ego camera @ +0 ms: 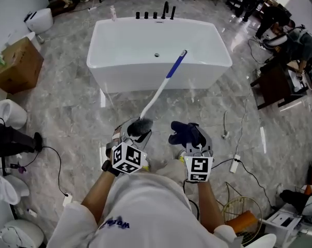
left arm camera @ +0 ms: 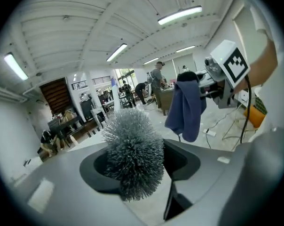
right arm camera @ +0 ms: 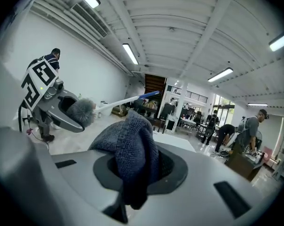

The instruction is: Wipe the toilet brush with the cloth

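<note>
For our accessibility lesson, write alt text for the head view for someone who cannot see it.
Seen from above, the left gripper grips a toilet brush by its bristle head while the right gripper holds a dark cloth beside it, a white bathtub ahead.

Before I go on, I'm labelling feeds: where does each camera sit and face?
Head view: on the head, steeply down at the bathtub; both forearms show.
Left gripper view: on the left tongs, facing their gripped toilet brush; right forearm shows.
Right gripper view: on the right tongs, facing their gripped cloth.
Shared: brush, cloth.
</note>
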Available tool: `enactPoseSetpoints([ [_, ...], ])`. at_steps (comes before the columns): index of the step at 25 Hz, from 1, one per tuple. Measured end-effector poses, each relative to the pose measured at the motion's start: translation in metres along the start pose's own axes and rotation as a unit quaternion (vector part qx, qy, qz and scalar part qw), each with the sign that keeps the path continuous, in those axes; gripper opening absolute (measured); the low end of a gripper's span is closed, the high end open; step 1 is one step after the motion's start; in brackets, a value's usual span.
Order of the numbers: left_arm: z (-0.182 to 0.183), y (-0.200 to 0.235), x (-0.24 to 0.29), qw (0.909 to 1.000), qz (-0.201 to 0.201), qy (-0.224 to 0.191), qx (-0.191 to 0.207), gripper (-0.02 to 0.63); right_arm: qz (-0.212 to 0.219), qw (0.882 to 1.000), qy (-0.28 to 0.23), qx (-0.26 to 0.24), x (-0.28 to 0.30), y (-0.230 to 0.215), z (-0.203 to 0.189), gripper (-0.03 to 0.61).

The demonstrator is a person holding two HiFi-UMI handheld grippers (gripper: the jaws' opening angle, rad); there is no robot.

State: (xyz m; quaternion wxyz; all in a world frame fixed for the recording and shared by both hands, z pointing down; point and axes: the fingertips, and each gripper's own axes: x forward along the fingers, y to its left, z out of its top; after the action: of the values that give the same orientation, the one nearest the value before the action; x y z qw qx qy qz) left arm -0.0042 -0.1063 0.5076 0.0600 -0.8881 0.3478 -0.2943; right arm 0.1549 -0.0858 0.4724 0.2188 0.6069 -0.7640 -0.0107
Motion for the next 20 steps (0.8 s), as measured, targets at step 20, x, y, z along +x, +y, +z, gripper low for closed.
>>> enactPoseSetpoints([
  [20, 0.034, 0.046, -0.011, 0.9781, 0.075, -0.104, -0.164, 0.252, -0.015, 0.994, -0.083, 0.075, 0.019, -0.020, 0.077, 0.058],
])
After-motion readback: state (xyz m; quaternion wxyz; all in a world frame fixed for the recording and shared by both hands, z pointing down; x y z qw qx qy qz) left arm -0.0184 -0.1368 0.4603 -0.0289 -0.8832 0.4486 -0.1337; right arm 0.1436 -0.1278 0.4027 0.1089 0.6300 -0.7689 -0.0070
